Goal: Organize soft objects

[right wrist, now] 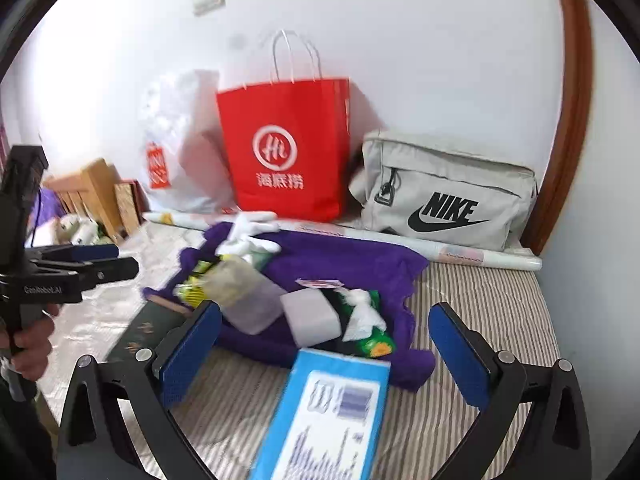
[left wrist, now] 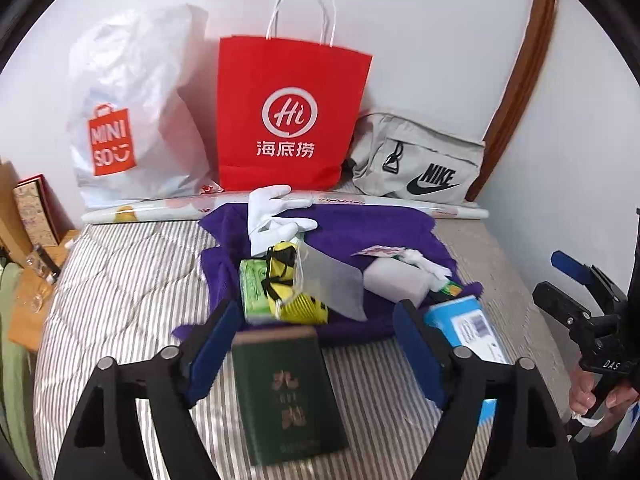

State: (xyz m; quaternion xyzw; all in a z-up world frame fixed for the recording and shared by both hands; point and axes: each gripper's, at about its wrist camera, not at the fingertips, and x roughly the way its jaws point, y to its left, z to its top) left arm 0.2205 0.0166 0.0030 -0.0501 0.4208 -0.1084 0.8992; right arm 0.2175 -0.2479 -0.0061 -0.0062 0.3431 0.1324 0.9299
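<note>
Where striped bedding (left wrist: pixel 120 280) lies bare, both tongs (left wrist: pixel 312 344) (right wrist: pixel 324 352) released, nothing grasped.

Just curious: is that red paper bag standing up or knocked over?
Upright. The red paper bag stands by the wall, white handles pointing up, logo reading straight.

Bare striped bedding (left wrist: pixel 132 280) left of cluttered purple cloth (left wrist: pixel 360 224); bags behind.

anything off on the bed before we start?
Nothing spilled or damaged. The purple towel lies rumpled with small items heaped on it. Odd for a soft-objects job: a stiff green booklet and a blue box lie at its near edge.
</note>
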